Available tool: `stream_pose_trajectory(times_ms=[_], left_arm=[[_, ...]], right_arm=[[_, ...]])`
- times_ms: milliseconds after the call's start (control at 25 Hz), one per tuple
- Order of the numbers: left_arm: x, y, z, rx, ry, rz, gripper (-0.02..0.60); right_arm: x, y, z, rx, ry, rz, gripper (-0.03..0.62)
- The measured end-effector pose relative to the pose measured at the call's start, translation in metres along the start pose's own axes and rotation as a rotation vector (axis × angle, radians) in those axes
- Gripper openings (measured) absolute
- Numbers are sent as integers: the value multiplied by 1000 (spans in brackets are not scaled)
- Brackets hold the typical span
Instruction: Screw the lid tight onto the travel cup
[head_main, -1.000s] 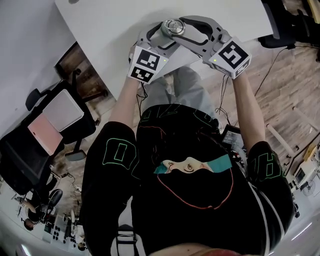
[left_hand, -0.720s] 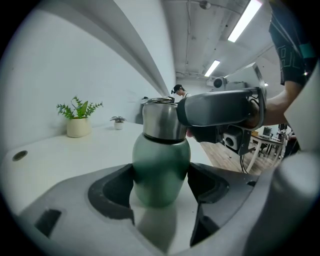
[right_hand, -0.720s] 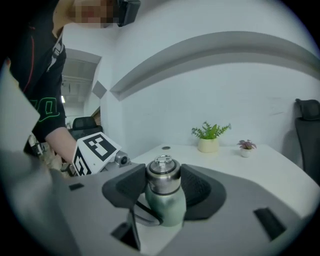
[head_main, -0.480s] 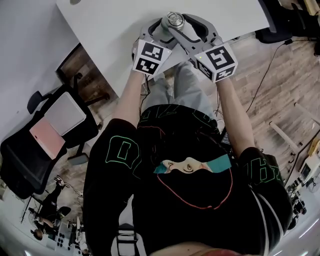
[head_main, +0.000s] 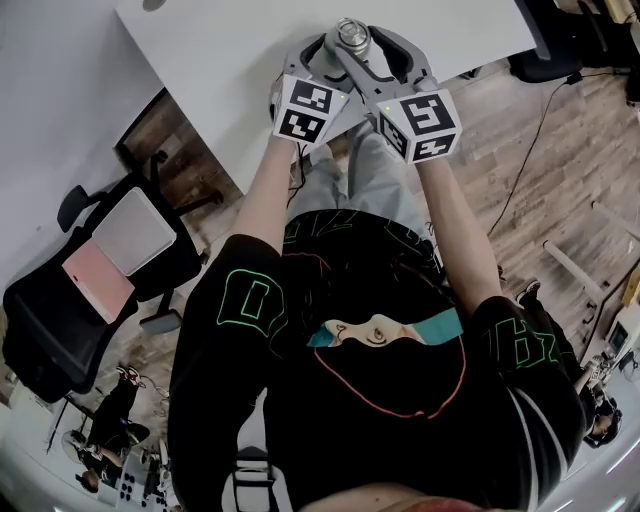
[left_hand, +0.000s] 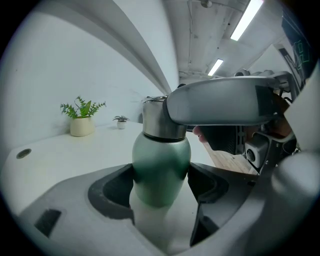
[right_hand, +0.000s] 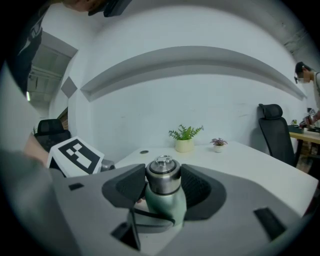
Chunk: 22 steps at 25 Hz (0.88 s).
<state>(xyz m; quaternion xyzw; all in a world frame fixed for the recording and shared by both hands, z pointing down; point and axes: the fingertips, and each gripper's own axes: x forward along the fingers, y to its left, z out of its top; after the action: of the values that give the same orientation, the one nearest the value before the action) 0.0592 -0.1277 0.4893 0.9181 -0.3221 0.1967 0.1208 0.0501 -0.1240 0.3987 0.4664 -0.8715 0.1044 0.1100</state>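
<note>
Two potted plants stand beyond cup and lid.

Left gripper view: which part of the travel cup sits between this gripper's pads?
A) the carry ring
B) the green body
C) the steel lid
B: the left gripper clamps the green body, while the steel lid stands above its grip.

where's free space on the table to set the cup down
Bare white table runs from the travel cup to the two potted plants and right of them. Crowded at the near edge: left hand-held gripper on the cup, right hand-held gripper on its lid.
</note>
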Motion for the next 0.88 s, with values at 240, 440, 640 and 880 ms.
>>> stream_pose_trajectory(times_ms=[240, 440, 640, 880], left_arm=[[-1, 3, -1, -4, 1, -11, 350], [-1, 2, 0, -3, 0, -16, 350], [0, 0, -1, 6, -4, -33, 350], [1, -2, 1, 18, -13, -39, 350]], right_arm=[[-2, 1, 0, -60, 59, 168, 228], [-12, -7, 1, -166, 110, 333, 228], [-15, -8, 2, -206, 128, 516, 221], [-9, -1, 4, -264, 151, 688, 198]])
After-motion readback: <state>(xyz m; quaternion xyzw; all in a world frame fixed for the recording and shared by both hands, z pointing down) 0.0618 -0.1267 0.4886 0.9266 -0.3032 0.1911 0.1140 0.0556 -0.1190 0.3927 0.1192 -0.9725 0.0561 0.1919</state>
